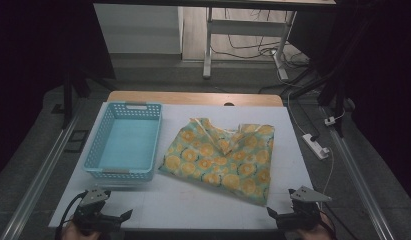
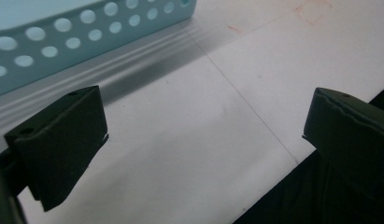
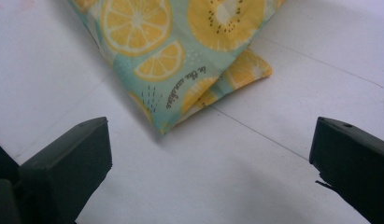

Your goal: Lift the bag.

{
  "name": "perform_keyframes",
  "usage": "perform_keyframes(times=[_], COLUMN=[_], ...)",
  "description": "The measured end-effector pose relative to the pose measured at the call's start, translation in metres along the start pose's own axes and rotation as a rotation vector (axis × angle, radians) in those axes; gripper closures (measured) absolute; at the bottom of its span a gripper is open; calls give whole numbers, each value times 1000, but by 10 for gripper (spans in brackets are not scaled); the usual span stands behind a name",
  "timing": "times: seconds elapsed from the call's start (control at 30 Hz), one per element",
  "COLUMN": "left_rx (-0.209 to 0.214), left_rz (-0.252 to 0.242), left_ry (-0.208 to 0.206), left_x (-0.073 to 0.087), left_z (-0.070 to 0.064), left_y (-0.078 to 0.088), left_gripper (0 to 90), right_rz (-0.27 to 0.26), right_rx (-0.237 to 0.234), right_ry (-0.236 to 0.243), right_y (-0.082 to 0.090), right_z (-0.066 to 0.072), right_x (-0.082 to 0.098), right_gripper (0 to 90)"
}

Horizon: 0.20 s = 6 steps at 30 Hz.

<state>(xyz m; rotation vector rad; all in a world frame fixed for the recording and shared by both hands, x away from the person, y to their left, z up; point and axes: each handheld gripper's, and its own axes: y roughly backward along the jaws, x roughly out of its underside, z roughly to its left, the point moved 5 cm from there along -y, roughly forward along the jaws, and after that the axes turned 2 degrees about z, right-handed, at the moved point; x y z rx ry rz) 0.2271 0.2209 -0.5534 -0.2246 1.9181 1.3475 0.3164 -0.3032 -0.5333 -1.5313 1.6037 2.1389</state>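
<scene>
A fruit-print cloth (image 1: 220,157) lies just beside a blue basket (image 1: 124,142) on the table (image 1: 193,205); each hand-held gripper, left (image 1: 124,216) and right (image 1: 271,213), sits at the near edge.

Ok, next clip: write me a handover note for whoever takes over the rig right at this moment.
Left hand-held gripper: open, holding nothing, at the near table edge in front of the blue basket.
Right hand-held gripper: open, holding nothing, just short of the near corner of the fruit-print cloth.
Cloth lies loosely folded on the white table, right of the basket; basket holds nothing.
Done: nothing visible yet.
Left: probably grasp the cloth, fold it and place it in the basket.
</scene>
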Motion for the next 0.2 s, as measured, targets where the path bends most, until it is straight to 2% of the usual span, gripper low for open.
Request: perform_keyframes(times=[0.2], left_rx=[-1], left_rz=[35], left_ry=[-15], left_x=[0], left_z=[-2], left_y=[-4], left_gripper=[0], right_rz=[13], right_rx=[-9], right_ry=[-15], right_y=[-2], right_z=[-2], right_x=[1], right_gripper=[0])
